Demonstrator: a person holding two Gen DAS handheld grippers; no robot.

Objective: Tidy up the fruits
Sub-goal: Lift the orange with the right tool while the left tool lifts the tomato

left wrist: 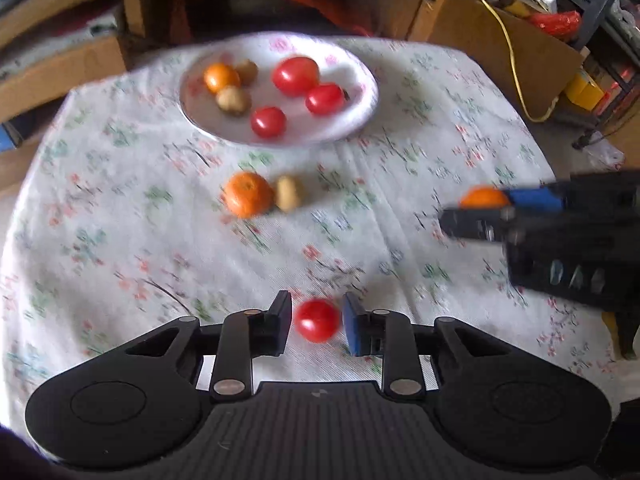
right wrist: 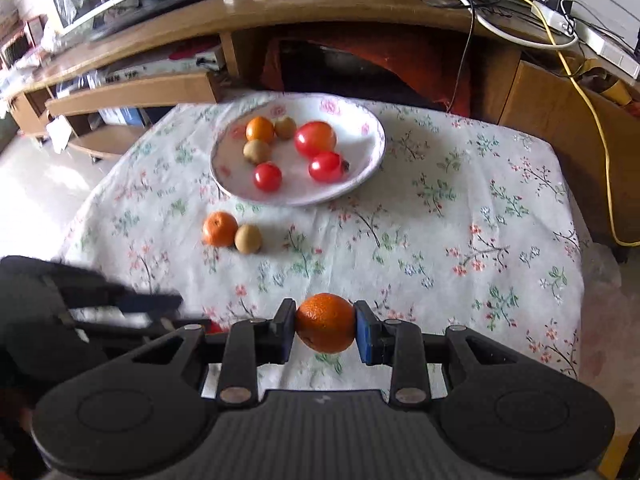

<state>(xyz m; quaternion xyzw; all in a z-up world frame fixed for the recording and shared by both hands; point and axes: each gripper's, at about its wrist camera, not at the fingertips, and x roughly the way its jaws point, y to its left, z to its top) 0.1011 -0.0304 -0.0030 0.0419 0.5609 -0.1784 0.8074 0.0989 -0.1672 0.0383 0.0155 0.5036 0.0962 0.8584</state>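
Fingers of the left gripper [left wrist: 317, 326] bracketed a small tomato [left wrist: 317, 320], though blur hid whether the pads pressed it; the right gripper [right wrist: 325, 330] was clamped on an orange [right wrist: 326, 328]; each lift, I judged, wanted a straight rise before swinging toward the plate [right wrist: 372, 168]; a loose orange [right wrist: 219, 229] and brown fruit [right wrist: 248, 239] lay between, with bare cloth [right wrist: 460, 220] rightward and the table's edge beyond.

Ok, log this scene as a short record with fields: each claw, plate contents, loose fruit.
left claw: around a small tomato, slight gaps visible at both pads
right claw: shut on an orange
plate: three tomatoes, one orange, two brown fruits
loose on tablecloth: loose orange beside brown fruit
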